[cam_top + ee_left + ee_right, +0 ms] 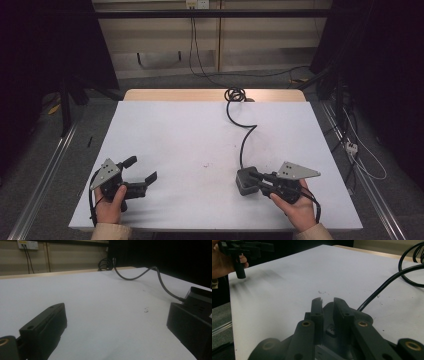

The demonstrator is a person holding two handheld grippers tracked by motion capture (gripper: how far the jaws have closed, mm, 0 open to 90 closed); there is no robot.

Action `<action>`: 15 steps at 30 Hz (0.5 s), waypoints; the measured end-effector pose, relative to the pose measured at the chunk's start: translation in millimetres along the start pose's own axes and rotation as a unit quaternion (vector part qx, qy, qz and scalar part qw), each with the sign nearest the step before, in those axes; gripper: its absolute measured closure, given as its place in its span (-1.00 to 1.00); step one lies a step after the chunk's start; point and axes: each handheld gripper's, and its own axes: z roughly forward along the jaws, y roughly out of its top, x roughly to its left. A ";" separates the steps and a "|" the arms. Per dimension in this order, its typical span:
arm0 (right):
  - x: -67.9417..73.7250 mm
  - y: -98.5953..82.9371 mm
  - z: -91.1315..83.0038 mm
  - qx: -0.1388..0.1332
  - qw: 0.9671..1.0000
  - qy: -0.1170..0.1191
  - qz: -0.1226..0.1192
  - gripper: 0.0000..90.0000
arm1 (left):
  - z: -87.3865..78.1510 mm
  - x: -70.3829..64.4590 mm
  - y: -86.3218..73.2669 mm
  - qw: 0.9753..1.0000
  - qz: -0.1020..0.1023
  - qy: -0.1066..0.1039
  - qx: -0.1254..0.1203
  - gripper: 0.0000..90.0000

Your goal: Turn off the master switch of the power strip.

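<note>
While the right gripper has its jaws nearly together over the top of the power block at the table's right front, check the bite is square before lifting. Its cable trails to the far edge, so move slowly; the left gripper, jaws wide apart, could steady the block.

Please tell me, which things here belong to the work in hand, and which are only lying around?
Part of the work:
- dark grey box with its black cable
- right gripper, jaws over the box
- left gripper, open, apart from it

Lying about:
- small specks on the white table
- wall socket
</note>
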 end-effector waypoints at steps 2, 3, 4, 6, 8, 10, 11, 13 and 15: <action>-0.3 -0.1 0.1 0.000 1.000 -0.001 0.001 0.72 | -0.4 0.1 -0.1 1.000 -0.001 0.001 0.000 -0.94; -0.3 -0.1 0.1 0.000 1.000 -0.002 0.001 0.69 | -0.5 0.1 -0.1 1.000 -0.001 0.001 0.000 -0.95; -0.3 -0.2 0.3 -0.001 1.000 -0.003 0.001 0.69 | -0.7 0.0 -0.2 1.000 -0.001 0.001 -0.001 -0.95; -0.3 0.1 0.6 -0.002 1.000 -0.002 0.000 0.66 | -1.0 0.0 -0.3 1.000 -0.001 0.001 0.000 -0.95; 0.0 0.3 1.1 -0.002 1.000 -0.002 0.001 0.61 | -1.6 0.3 -0.3 1.000 0.000 0.001 -0.001 -0.95; 0.0 0.3 1.7 0.000 1.000 -0.003 0.000 0.52 | -1.9 0.6 -0.3 1.000 0.000 0.002 -0.001 -0.94; 0.2 0.3 2.0 0.001 1.000 -0.003 0.000 0.50 | -2.0 0.7 -0.2 1.000 -0.001 0.002 0.000 -0.95; 0.5 0.4 2.2 0.001 1.000 -0.003 0.001 0.41 | -1.8 0.6 -0.2 1.000 0.000 0.001 0.000 -0.95; 0.8 0.3 2.5 0.000 1.000 -0.004 0.001 0.33 | -1.3 0.1 -0.3 1.000 -0.001 0.001 -0.001 -0.95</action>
